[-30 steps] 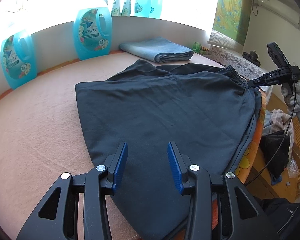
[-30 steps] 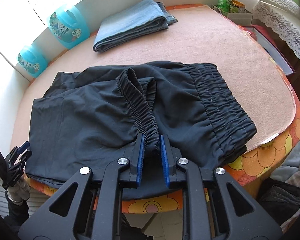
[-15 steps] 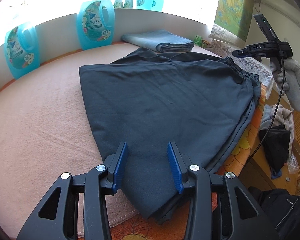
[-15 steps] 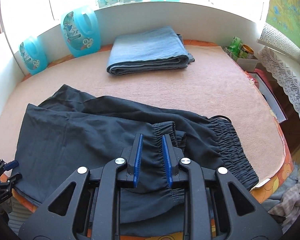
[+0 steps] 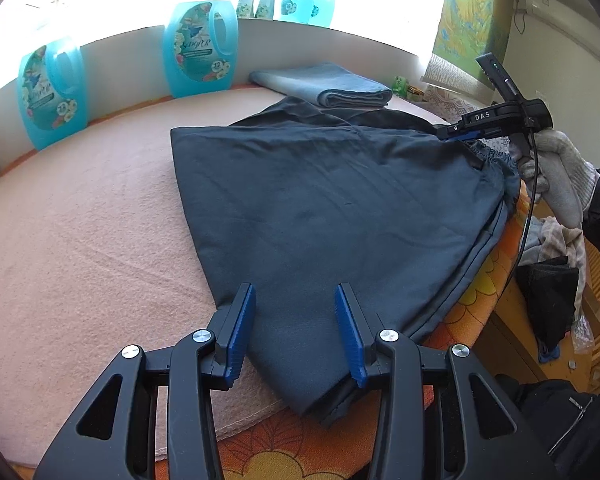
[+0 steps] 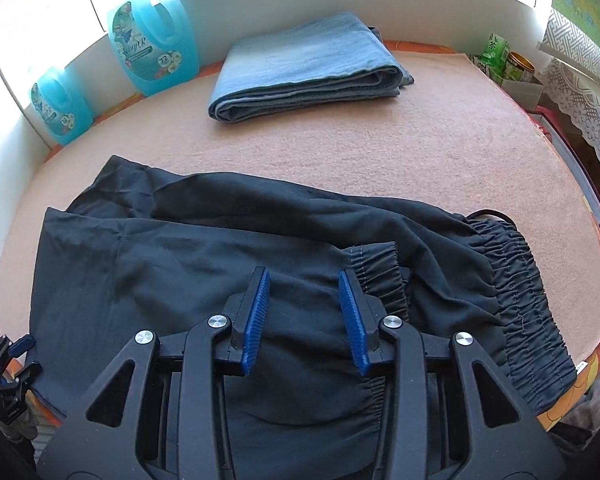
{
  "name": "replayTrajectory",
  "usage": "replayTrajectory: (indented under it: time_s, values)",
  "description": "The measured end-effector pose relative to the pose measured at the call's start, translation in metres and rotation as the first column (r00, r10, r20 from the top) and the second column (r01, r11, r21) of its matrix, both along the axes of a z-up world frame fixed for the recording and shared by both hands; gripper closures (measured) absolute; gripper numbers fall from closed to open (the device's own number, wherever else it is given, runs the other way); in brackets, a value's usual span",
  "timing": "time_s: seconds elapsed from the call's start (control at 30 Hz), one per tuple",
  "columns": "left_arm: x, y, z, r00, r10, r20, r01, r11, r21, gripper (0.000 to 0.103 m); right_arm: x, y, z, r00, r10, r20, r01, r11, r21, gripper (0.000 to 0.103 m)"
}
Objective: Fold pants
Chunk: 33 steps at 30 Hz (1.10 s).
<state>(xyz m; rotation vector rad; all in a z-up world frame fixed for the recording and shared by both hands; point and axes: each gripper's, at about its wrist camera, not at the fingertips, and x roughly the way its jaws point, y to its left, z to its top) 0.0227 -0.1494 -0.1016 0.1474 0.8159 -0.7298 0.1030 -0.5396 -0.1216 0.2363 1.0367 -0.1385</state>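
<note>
- Dark pants (image 6: 204, 264) lying folded over on the pink-covered table (image 6: 440, 152), the near edge spilling past the table's rim, the gathered waistband (image 6: 516, 292) bunched toward the right end in the right wrist view.
- Elastic cuff (image 6: 376, 268) doubled back onto the body of the garment, just beside the right gripper (image 6: 304, 312).
- Right gripper's jaws opening, blue pads apart above the cloth — fabric below and between them, not pinched.
- Left gripper (image 5: 294, 332) poised over the narrow near corner of the fold, jaws parted, nothing clamped; cloth under the gap, contact not clear.
- Judged from the drape and soft creases: light, thin, limp material, no stiffness to hold a shape, likely to sag and slide layer over layer when lifted.
- Best purchase probably at thick, grippy places — the ribbed waistband, the elastic cuff, or a stacked folded edge where all layers can be caught together.
- Risk in pinching only the top layer: fold peeling open, lower layer left behind.
- Well apart at the back: folded blue cloth (image 6: 308, 68) and detergent bottles (image 6: 152, 48), clear of the work.
</note>
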Motion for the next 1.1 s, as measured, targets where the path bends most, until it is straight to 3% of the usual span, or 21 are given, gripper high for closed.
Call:
replayTrajectory:
  time_s: [0.2,0.33,0.5,0.8,1.1]
  values:
    - [0.0,0.026,0.005,0.994,0.088,-0.059,-0.092,0.992,-0.085,0.063,-0.002,0.029,0.022,0.999,0.035,0.039,-0.036,0.999,0.012,0.065]
    - [0.002,0.032,0.0,0.988,0.117,-0.098,-0.129,0.984,-0.125,0.063,0.01,0.085,0.049,0.982,0.176,0.075,-0.18,0.982,0.063,0.061]
    - [0.005,0.032,-0.004,0.984,0.129,-0.121,-0.147,0.977,-0.154,0.063,0.034,0.168,0.064,0.934,0.346,0.085,-0.354,0.929,0.11,0.057]
    - [0.006,0.042,-0.007,0.979,0.145,-0.146,-0.173,0.963,-0.205,0.063,0.077,0.277,0.047,0.871,0.491,0.017,-0.489,0.864,0.122,0.057]
    - [0.009,0.046,-0.011,0.973,0.143,-0.181,-0.188,0.946,-0.264,0.063,0.106,0.334,0.016,0.844,0.525,-0.111,-0.51,0.849,0.138,0.057]
